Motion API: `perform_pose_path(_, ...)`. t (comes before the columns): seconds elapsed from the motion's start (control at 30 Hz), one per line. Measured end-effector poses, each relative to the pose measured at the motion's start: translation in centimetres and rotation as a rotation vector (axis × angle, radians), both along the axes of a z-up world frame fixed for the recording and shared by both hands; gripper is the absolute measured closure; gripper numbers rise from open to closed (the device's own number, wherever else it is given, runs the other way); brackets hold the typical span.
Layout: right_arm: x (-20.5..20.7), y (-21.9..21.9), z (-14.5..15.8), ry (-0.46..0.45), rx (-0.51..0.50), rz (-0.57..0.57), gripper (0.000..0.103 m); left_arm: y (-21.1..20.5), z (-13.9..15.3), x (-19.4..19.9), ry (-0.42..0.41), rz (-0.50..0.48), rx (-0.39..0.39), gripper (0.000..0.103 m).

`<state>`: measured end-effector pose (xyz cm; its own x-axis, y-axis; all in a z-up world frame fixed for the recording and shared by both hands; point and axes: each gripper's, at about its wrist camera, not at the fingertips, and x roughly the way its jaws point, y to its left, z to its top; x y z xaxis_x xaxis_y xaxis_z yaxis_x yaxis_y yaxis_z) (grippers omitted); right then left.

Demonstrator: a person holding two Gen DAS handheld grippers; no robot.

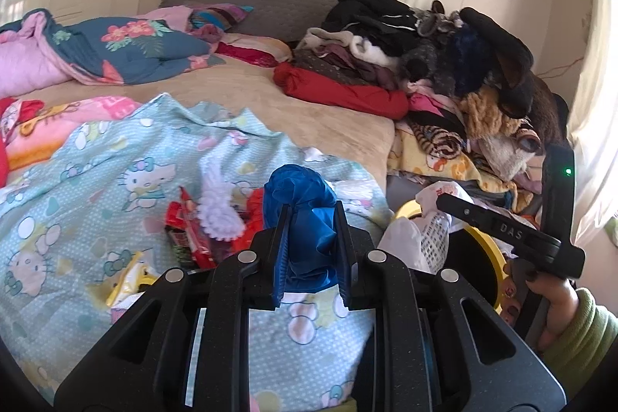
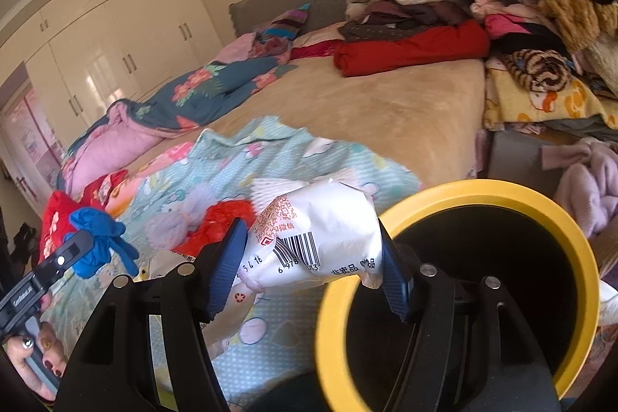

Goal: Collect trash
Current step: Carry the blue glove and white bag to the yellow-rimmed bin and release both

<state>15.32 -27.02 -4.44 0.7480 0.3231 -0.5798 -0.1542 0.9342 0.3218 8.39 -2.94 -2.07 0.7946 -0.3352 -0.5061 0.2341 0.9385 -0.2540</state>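
Right claw (image 2: 313, 257) grips a white wrapper (image 2: 320, 238) beside the bin (image 2: 455, 192), not over its mouth; released now, it could miss. Left claw (image 1: 311, 238) pinches a blue glove (image 1: 301, 203) above the bed (image 1: 347, 118).

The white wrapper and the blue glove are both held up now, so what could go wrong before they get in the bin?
The white wrapper sits beside the yellow bin rim, not over its mouth; released now, it might land on the bed. The blue glove is farther off in the left gripper, and the two grippers could bump at the bin.
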Motion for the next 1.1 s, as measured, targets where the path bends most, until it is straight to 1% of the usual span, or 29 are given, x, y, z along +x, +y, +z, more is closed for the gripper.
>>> perform_pose_path(0.63,-1.0,-9.2,0.2,-0.004,0.008,-0.221,0.041,-6.1,0.6,-0.2,-0.009,-0.127,0.020,0.088)
perform_pose_path(0.9,-1.5,-12.4,-0.1,0.004,-0.009,-0.301,0.041,-8.2,0.3,-0.1,-0.005,-0.172,0.025,0.088)
perform_pose_path(1.1,-1.8,-13.9,-0.6,0.013,-0.031,-0.343,0.041,-9.8,-0.1,-0.1,0.003,-0.208,0.031,0.088)
